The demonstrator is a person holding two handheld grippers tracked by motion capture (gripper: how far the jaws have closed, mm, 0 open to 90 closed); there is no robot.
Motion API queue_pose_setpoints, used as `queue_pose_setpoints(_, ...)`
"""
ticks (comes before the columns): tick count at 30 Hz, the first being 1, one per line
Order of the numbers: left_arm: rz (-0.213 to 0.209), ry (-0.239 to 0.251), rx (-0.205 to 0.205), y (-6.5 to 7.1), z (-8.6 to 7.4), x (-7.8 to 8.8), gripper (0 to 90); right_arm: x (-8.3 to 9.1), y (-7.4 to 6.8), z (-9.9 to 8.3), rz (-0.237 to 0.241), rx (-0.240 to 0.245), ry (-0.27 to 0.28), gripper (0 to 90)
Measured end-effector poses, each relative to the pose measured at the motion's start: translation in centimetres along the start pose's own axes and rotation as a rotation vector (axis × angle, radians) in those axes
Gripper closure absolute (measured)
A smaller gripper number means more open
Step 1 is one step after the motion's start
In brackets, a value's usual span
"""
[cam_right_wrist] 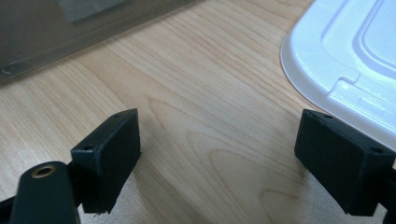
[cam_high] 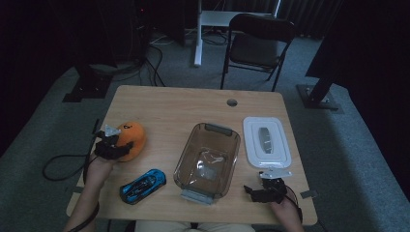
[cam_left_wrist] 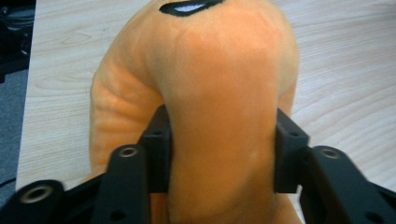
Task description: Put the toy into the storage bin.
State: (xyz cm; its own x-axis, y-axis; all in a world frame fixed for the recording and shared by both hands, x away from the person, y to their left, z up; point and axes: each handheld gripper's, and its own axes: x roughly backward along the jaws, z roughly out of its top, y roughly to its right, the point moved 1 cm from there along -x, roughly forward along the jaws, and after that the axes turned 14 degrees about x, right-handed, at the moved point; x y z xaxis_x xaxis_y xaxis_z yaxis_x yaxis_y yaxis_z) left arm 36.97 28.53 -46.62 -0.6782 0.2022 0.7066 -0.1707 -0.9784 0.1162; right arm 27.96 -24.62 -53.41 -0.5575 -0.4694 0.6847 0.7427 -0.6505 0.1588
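Squeezing the orange plush toy between its pads, the left gripper has a firm hold – the toy rests on the wooden table, not lifted yet; the right gripper stands wide and empty, the clear container to its left, the white lid just ahead; carrying the toy over probably remains.

wooden table: plush, car, tub, lid

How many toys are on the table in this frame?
2. An orange plush toy lies near the left edge, squeezed in the left claw. A blue toy car sits near the front edge, left of the clear container.
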Motion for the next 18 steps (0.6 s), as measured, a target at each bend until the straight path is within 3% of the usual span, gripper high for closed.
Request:
queue_pose_setpoints(7,-0.033,-0.023,-0.022,0.0,0.5,1.0,59.4,0.1,0.2,0.0,0.007,-0.018,0.006,13.9)
queue_pose_setpoints(8,-0.042,-0.016,-0.007,0.0,0.6,1.3,59.4,0.0,0.2,0.0,0.005,-0.021,0.006,13.9)
queue_pose_setpoints(18,-0.105,0.047,-0.031,1.2,2.8,4.3,59.9,0.0,0.1,0.0,-0.006,-0.017,0.001,13.9)
